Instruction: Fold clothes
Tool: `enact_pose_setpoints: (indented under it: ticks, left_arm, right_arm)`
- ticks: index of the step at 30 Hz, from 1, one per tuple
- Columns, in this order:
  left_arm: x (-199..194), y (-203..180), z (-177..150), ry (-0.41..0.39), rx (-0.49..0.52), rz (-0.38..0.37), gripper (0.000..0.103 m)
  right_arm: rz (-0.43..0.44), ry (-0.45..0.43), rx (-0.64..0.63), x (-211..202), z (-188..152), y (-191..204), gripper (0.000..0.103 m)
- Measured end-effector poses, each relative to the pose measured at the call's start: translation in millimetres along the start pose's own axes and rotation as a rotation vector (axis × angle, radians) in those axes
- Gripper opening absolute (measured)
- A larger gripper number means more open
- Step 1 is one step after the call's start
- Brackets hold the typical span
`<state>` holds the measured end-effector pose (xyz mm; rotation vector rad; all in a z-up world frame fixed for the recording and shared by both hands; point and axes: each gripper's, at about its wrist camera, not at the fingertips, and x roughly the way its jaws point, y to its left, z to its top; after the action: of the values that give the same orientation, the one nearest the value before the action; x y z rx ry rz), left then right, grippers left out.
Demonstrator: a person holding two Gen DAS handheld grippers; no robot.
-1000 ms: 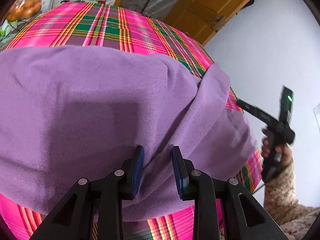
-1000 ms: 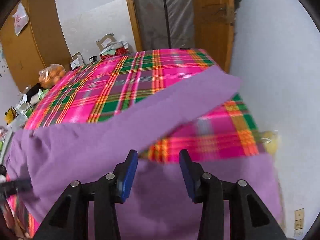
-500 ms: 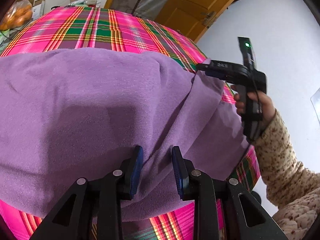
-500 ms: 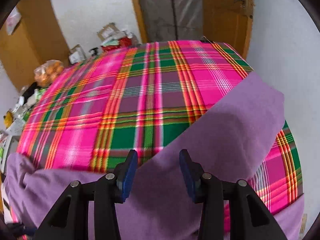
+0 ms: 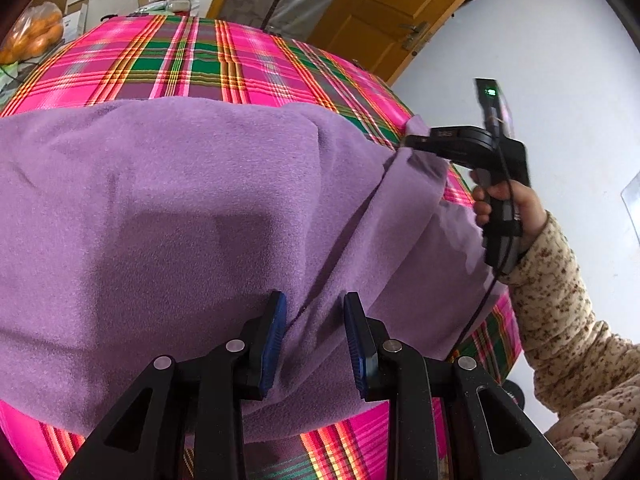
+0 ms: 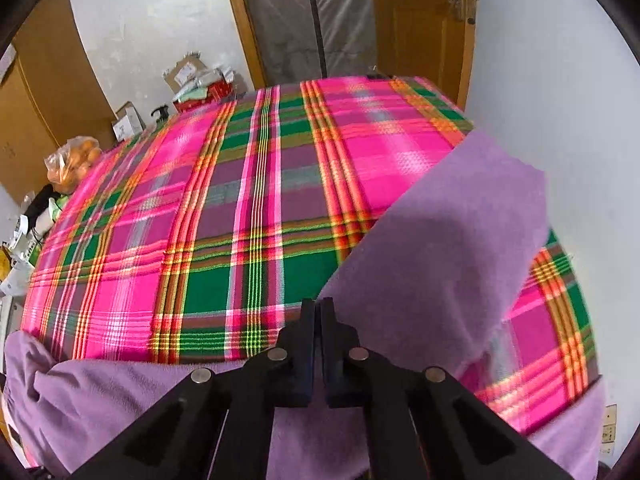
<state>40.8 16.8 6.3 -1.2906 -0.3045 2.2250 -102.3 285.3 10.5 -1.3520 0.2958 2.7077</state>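
Covering most of the pink, green and orange plaid cloth [image 6: 248,216] that dresses the tabletop, a large purple fleece garment [image 5: 168,216] lies spread along the near edge, with a long narrow panel, perhaps a sleeve or leg, running off to one side. That plaid cloth is the landmark here: the garment's body sits on its near half, and its far half is bare.

Half a second ago the right gripper [image 6: 317,310] had its blue-padded jaws wide apart over the narrow panel [image 6: 448,240]; a second ago it was lower, beside the tabletop's edge. Now the jaws are pressed together, apparently with an edge of that panel pinched between them. The panel rises off the plaid cloth in a taut, slanting sheet. In the left wrist view the same gripper [image 5: 412,142] is held in a hand [image 5: 508,208] with a floral knitted sleeve [image 5: 560,304], its tip meeting a raised point of purple fabric. This suggests a fold of the side panel is under way, lifted and ready to be carried over the garment's body.

The left gripper [image 5: 315,334] hovers low over the garment's near part. Its jaws are well apart and grasp nothing, with a soft ridge of purple fleece lying between and just beyond the blue pads.
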Motion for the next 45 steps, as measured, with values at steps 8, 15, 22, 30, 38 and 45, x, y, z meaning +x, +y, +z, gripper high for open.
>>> enact_pose_setpoints:
  ticks: [8,15,22,30,38,45]
  left_arm:
    - [4,-14,-2,-0.006,0.064,0.079,0.029]
    - [7,-24,0,-0.014,0.119,0.15,0.03]
    - [7,-35,-4,-0.027,0.184,0.185,0.03]
    - [4,-30,-4,-0.022,0.157,0.14,0.03]
    - [11,-34,-3,-0.004,0.159,0.123,0.03]
    - [19,-43,1,0.009,0.202,0.141,0.03]
  right_arm:
    - [0.034,-0.087,0.096,-51,-27,-34,0.003]
    - [0.06,-0.157,0.179,-89,-65,-60,0.002]
    - [0.057,-0.198,0.254,-113,-99,-84,0.002]
    - [0.062,-0.139,0.337,-100,-133,-108,0.002]
    - [0.0,-0.137,0.22,-99,-117,-99,0.015]
    - [-0.046,-0.1,0.158,-78,-93,-97,0.031]
